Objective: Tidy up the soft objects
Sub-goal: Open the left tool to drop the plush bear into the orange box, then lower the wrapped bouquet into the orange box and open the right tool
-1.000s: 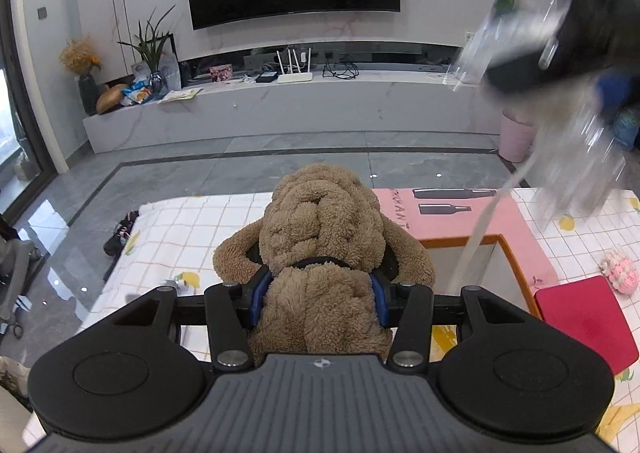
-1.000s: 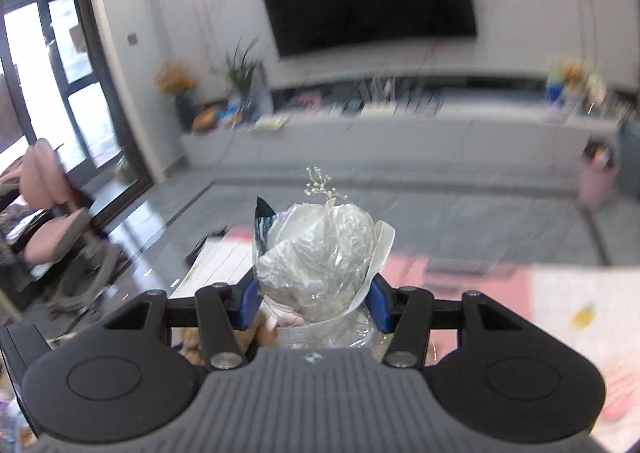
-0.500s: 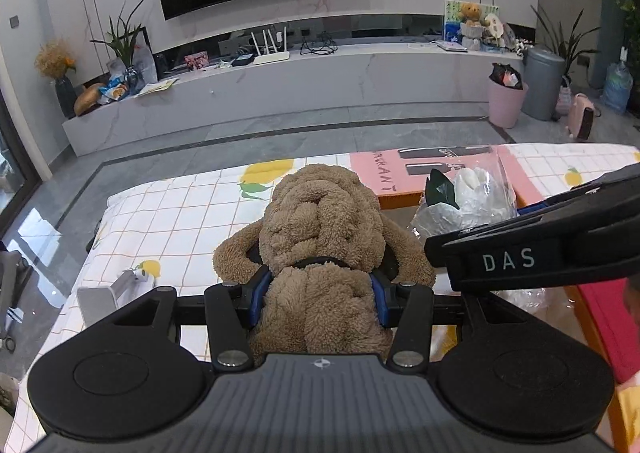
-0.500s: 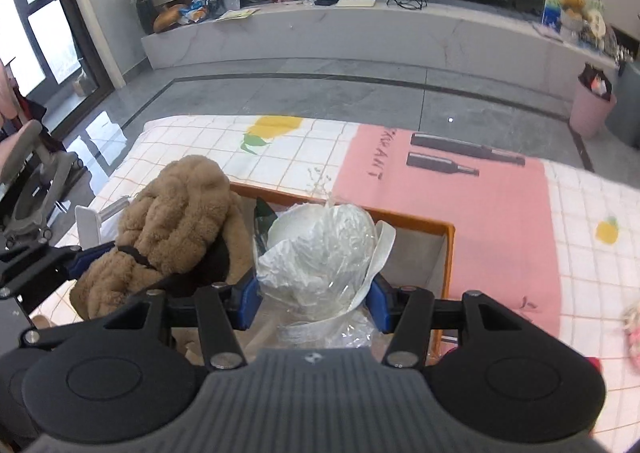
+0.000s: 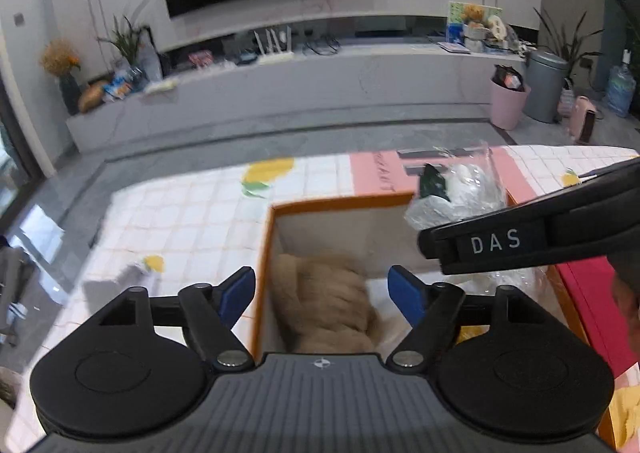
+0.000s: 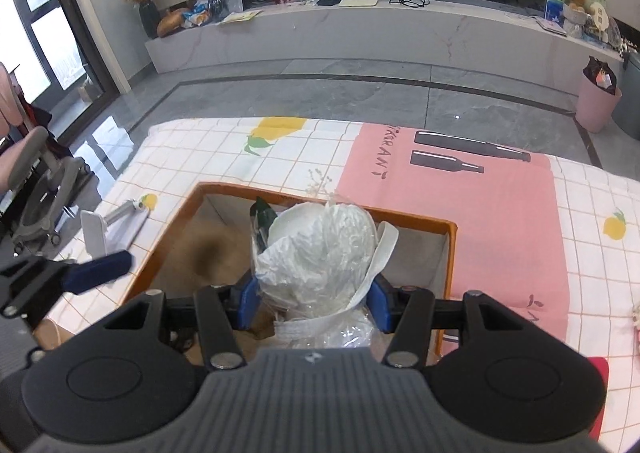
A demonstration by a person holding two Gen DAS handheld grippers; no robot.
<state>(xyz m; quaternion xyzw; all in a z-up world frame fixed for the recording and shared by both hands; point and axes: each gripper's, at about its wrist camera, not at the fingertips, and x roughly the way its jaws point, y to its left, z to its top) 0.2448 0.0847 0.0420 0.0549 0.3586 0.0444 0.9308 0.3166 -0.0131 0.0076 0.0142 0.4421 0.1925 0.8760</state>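
A brown plush toy [image 5: 324,301] lies blurred inside the orange-rimmed box [image 5: 340,203]. It is free of my left gripper [image 5: 322,291], whose jaws are opening just above it; the blue pads do not touch it. My right gripper [image 6: 314,301] is shut on a plastic-wrapped bouquet [image 6: 320,249] and holds it low over the same box [image 6: 450,253], to the right of the plush toy [image 6: 200,253]. The left wrist view shows the bouquet [image 5: 460,193] above the box's right side. In the right wrist view one blue left fingertip [image 6: 100,273] shows at the box's left edge.
The box stands on a checked lemon-print tablecloth [image 6: 200,157] with a pink mat [image 6: 480,213] behind it. A white stand [image 6: 96,233] lies left of the box. A red flat piece [image 5: 584,293] lies to its right. A small pink knitted thing [image 6: 636,313] sits at the far right.
My left gripper has opened and the plush toy has dropped from it into the box. My right gripper came down with the bouquet to just over the box.
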